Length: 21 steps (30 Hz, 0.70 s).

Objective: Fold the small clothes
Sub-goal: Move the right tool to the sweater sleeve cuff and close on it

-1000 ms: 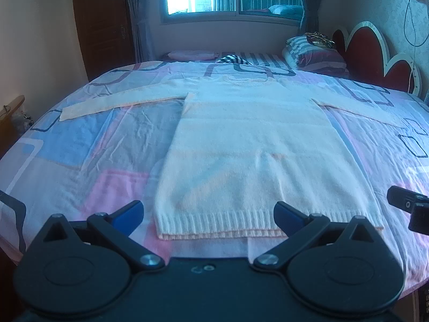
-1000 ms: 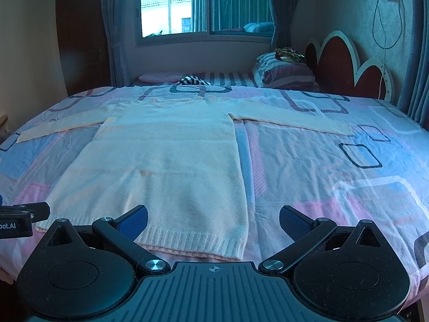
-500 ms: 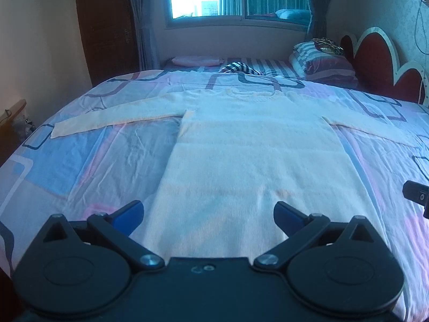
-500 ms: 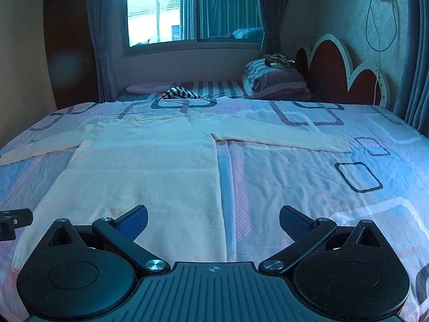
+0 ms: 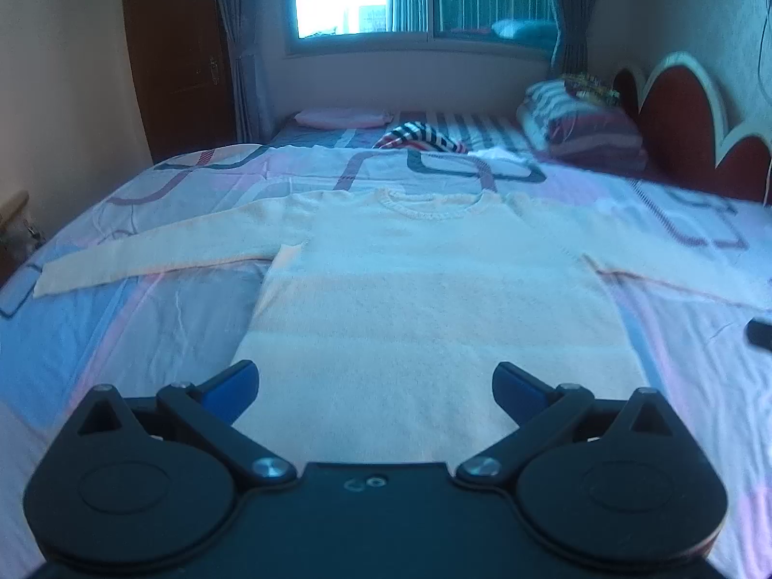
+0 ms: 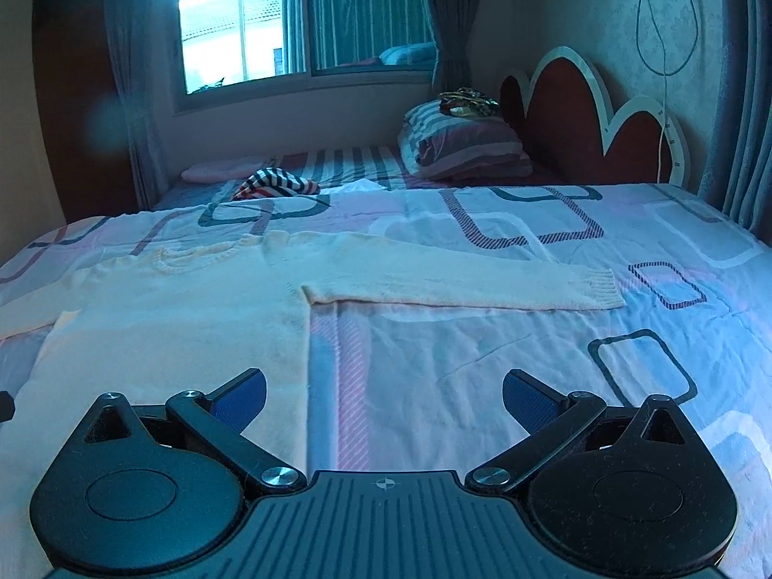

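- Left gripper (image 5: pixel 375 388): blue-padded fingers (image 5: pixel 230 386) spread wide, holding nothing, poised low over the lower body of the cream sweater (image 5: pixel 434 309), pointing toward its collar.
- Right gripper (image 6: pixel 384 398): fingers (image 6: pixel 530 403) likewise wide and empty, straddling the sweater's right side edge, one pad above knit, the other above the patterned bedspread (image 6: pixel 482 376).
- Sweater flat on the bed, both sleeves stretched sideways, collar toward the window (image 6: pixel 299 24).
- Striped pillow (image 6: pixel 463 144) by the red headboard (image 6: pixel 579 125).
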Tool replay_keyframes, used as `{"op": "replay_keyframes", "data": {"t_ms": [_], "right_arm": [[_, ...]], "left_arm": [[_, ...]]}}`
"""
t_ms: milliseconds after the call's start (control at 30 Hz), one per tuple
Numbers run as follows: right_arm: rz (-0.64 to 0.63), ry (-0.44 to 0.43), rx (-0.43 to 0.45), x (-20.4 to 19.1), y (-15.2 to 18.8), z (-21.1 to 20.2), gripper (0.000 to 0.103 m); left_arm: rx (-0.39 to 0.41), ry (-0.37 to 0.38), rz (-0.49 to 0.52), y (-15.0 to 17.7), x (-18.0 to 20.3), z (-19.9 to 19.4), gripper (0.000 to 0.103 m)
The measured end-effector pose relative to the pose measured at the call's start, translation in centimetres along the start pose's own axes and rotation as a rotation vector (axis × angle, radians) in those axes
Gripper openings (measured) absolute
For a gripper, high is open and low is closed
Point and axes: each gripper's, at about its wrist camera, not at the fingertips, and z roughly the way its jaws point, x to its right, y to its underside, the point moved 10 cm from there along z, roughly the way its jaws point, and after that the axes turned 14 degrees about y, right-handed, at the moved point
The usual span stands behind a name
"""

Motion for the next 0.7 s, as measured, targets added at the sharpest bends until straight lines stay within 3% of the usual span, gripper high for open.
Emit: {"op": "replay_keyframes", "data": {"t_ms": [167, 333, 467, 633, 700], "right_arm": [[0.073, 0.067, -0.007, 4.2, -2.0, 5.6, 0.103], [0.192, 0.147, -0.041, 10.2, -3.3, 11.8, 0.103], [0.283, 0.177, -0.067, 14.4, -3.5, 16.6, 0.103], [0.347, 0.216, -0.068, 17.5, -3.4, 20.6, 0.103], [0.373, 0.221, -0.075, 18.3, -3.3, 21.6, 0.094]], "left_arm": [[-0.02, 0.013, -0.002, -1.4, -0.1, 3.9, 0.102], [0.004, -0.059, 0.02, -2.9, -0.7, 6.7, 0.102], [-0.048, -0.08, -0.014, -2.7, -1.2, 8.9, 0.102], [-0.116, -0.107, 0.021, -2.4, -0.9, 11.4, 0.098], [-0.108, -0.112, 0.018, -2.7, -0.8, 11.9, 0.096]]}}
